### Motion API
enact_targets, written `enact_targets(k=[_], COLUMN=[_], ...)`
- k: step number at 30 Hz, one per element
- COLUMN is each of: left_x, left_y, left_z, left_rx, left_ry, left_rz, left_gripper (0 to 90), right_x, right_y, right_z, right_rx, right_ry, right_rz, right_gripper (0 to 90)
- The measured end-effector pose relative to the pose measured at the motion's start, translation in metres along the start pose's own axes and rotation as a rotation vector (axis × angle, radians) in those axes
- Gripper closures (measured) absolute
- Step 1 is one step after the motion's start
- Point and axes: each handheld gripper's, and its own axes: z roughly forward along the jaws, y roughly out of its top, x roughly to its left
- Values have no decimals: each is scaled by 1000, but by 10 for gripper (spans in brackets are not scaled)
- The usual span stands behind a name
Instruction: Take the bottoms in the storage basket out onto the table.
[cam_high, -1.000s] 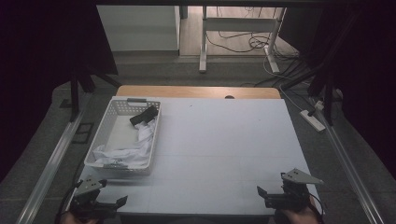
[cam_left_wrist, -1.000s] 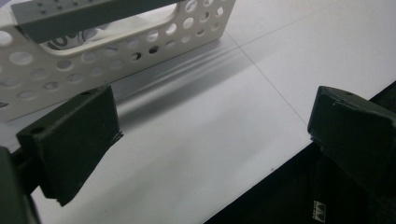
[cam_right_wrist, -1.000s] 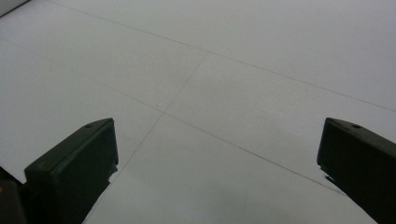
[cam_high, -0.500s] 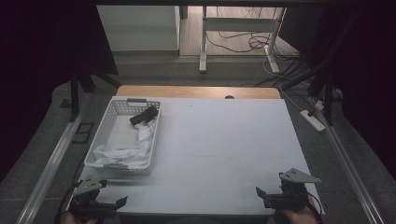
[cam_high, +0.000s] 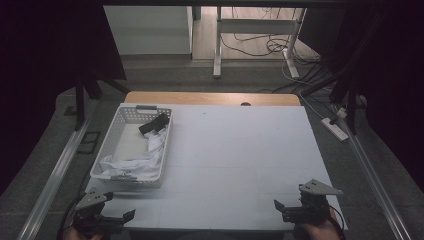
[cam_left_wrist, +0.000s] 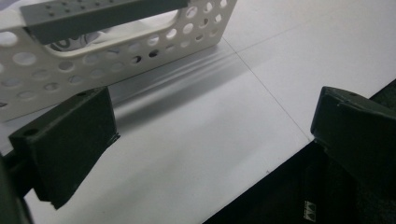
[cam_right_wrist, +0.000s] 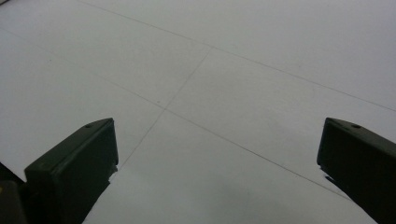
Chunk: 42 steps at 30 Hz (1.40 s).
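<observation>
We start at our left gripper (cam_high: 107, 218), low in the bottom left corner of the high view, with its fingers (cam_left_wrist: 65, 140) spread wide and nothing between them. In the left gripper view the gap between them opens onto bare white surface (cam_left_wrist: 196, 140), and just beyond it, across the upper left of that frame, runs the perforated near wall of the white basket (cam_left_wrist: 93, 60). So the basket lies straight ahead of these fingers and close, slightly up and to the right of them in the high view. Our right gripper (cam_high: 295, 210) sits at the bottom right of the high view, its fingers (cam_right_wrist: 70, 163) equally wide and empty, facing plain surface in the right gripper view, well apart from the basket. The left hand is clearly the nearer one. The basket (cam_high: 112, 145) runs lengthwise away from us, its long axis going from the lower left toward the upper middle of the high view, its short end toward the left gripper. Inside it a crumpled white cloth (cam_high: 142, 157) fills the near half, and a dark object (cam_high: 154, 124) lies at the far end, near the grey handle (cam_high: 146, 107); we cannot tell what that dark object is. We judge that the coming reach goes forward and up over the near wall, then down onto the cloth.
</observation>
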Motion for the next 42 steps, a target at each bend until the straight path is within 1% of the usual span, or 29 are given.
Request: enact_targets(k=[3, 10, 13, 17, 19, 26, 28, 31, 34, 39, 42], left_x=[1, -1, 0, 0, -1, -2, -2, -2, -1, 1, 3], left_y=[0, 3, 4, 6, 7, 12, 16, 18, 22, 28, 32], left_z=[-1, -3, -4, -4, -3, -3, -3, -3, -3, -1, -1], left_rx=[-4, -13, -19, -28, -33, -29, -35, -37, -37, -21, -32], left_ry=[-5, 13, 12, -7, -18, -25, -31, -39, -57, -79, -103], left_rz=[-6, 11, 7, 14, 25, 47, 65, 77, 80, 90, 84], left_gripper=[0, 0, 0, 0, 0, 0, 0, 0, 0, 0, 0], right_x=[0, 0, 0, 0, 0, 0, 0, 0, -1, -1, -1], right_y=[0, 0, 0, 0, 0, 0, 0, 0, 0, 0, 0], right_z=[0, 1, 1, 1, 1, 2, 2, 2, 2, 2, 2], right_rx=[3, 9, 13, 13, 15, 20, 20, 21, 19, 22, 23], right_ry=[4, 10, 11, 13, 16, 20, 22, 23, 26, 26, 26], right_rz=[-1, -2, -2, -2, -6, -7, -4, -1, 2, 1, 1], right_gripper=[0, 0, 0, 0, 0, 0, 0, 0, 0, 0, 0])
